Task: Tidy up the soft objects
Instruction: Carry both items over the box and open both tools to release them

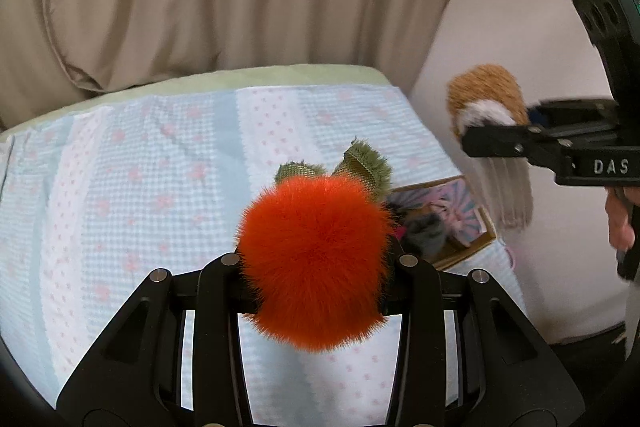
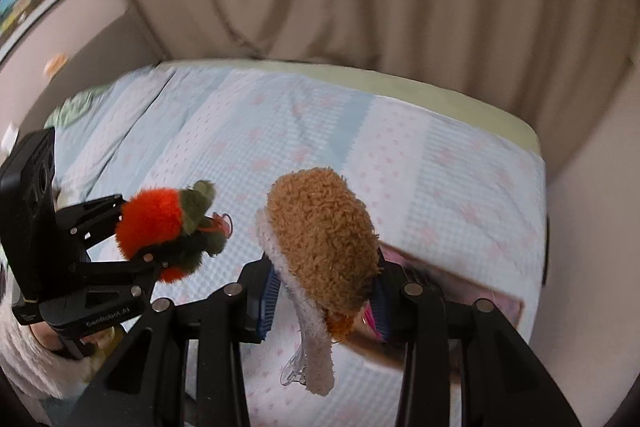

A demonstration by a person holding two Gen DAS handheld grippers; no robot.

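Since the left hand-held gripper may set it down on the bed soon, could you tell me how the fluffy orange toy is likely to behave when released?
The orange plush toy looks soft and compressible: the left hand-held gripper sinks into its long fur. It seems light, held clear of the bedspread without sagging. Being rounded, it might roll slightly, though its green leaves and fuzzy fur would probably stop it quickly.

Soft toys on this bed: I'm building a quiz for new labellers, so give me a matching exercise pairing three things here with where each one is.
Things:
1. fluffy orange plush toy with green leaves
2. curly brown plush toy with white underside
3. shallow cardboard box with pink lining

Places:
A. resting on the checked blue and pink bedspread
B. clamped in the left gripper
C. clamped in the right gripper

Pairs: 1-B, 2-C, 3-A
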